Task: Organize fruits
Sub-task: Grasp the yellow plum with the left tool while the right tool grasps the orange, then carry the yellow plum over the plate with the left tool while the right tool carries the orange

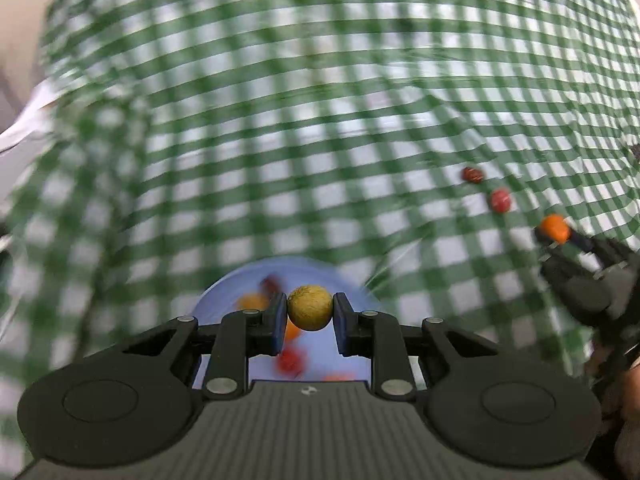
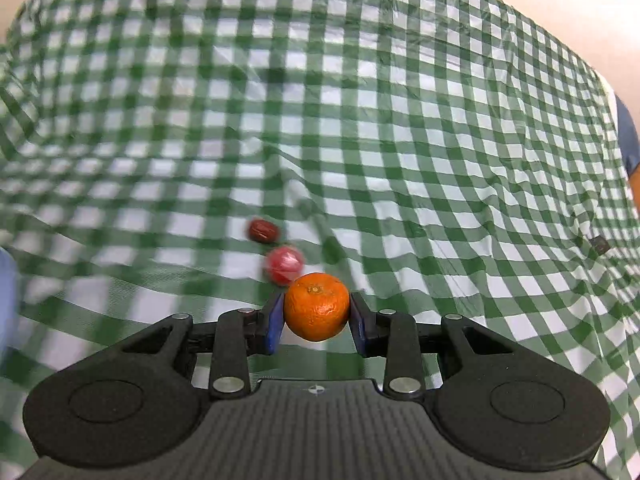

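My left gripper [image 1: 310,308] is shut on a small yellow-brown round fruit [image 1: 310,307] and hangs above a light blue plate [image 1: 224,292]. The plate holds several blurred orange and red fruits [image 1: 291,361]. My right gripper [image 2: 317,307] is shut on an orange mandarin [image 2: 317,306] just above the checked cloth. That right gripper [image 1: 554,236] and its mandarin [image 1: 555,228] also show at the right edge of the left wrist view. A dark red oval fruit [image 2: 262,231] and a red round fruit [image 2: 283,263] lie on the cloth just beyond the mandarin. Both appear again, the dark red fruit [image 1: 472,175] and the red fruit [image 1: 500,200], in the left wrist view.
A green-and-white checked tablecloth [image 2: 360,120] with wrinkles covers the whole table. A small dark object [image 2: 600,245] lies on it at the far right. The plate's blue edge [image 2: 6,292] shows at the left border of the right wrist view. The table's far edge curves along the top.
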Tool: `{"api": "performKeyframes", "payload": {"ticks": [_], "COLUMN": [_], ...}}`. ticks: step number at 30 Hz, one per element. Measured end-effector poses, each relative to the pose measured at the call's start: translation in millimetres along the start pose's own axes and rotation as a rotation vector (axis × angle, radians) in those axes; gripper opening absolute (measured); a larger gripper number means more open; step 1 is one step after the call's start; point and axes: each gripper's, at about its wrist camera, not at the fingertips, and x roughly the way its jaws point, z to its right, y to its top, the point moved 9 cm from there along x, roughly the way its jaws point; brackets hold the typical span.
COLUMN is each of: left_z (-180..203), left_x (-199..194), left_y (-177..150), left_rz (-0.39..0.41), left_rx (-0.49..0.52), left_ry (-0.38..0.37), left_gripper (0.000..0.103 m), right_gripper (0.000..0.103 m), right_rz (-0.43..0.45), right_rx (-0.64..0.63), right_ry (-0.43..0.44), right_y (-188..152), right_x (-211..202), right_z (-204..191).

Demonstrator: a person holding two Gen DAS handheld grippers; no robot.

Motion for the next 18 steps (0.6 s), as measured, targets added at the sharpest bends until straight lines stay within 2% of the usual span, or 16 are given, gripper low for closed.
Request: {"api": "performKeyframes", "payload": {"ticks": [4, 10, 15, 18], "left_z": [-31.1, -57.8, -67.9, -72.7], "left_x": [-29.5, -62.6, -79.9, -86.0], "left_y": [-35.8, -81.0, -107.5, -121.9], "left_rz": [-0.011, -0.01, 0.002, -0.001], "left_rx": [-0.045, -0.115, -0.161, -0.182], "left_ry": [0.022, 0.01, -0.006, -0.005], "left_gripper": [0.027, 0.027, 0.027, 0.027], "right_gripper": [0.035, 0.035, 0.036, 0.036], "right_rz": [0.006, 0.014, 0.008, 0.011], "right_rx": [0.044, 0.021, -0.055, -0.125], "right_ry": [0.111, 0.296, 0.418, 0.461], "right_y": [13.5, 18.6, 9.7, 3.2], "right_x": [-58.4, -149.8, -208.0, -230.8], "right_z": [-18.1, -64.3, -111.9, -139.3]}}
